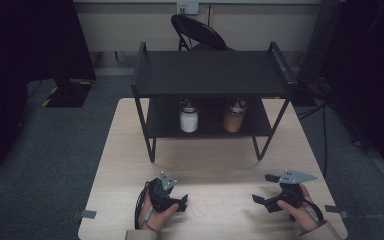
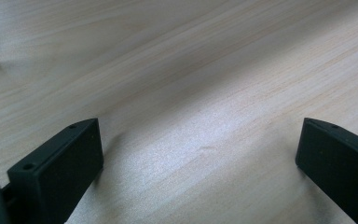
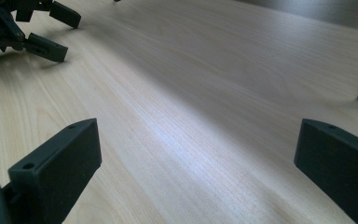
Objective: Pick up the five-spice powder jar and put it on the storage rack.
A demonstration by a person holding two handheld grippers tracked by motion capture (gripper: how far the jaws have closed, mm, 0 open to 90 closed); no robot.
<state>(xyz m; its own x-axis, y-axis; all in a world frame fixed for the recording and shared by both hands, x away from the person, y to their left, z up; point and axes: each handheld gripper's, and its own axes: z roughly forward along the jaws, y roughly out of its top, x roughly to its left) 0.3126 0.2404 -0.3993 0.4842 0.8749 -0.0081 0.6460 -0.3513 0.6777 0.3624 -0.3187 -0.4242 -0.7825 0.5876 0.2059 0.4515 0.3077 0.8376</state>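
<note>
Grippers sit low near the desk's (image 1: 130, 150) near edge in the high view, my left gripper (image 1: 182, 202) toward the near-left corner and my right gripper (image 1: 261, 192) toward the near-right, both well apart from the black shelf rack (image 1: 210, 75) at the far edge, where a white jar (image 1: 189, 119) and a brown jar (image 1: 233, 117) stand upright side by side on the lower shelf, long axes vertical, lids up. Left gripper view: my jaws stand wide apart over bare wood, holding nothing. Right gripper view: jaws equally wide and empty, the left gripper (image 3: 51, 32) farther off, so I judge this the start, and the next move calls for a forward reach under the top shelf to a jar.
</note>
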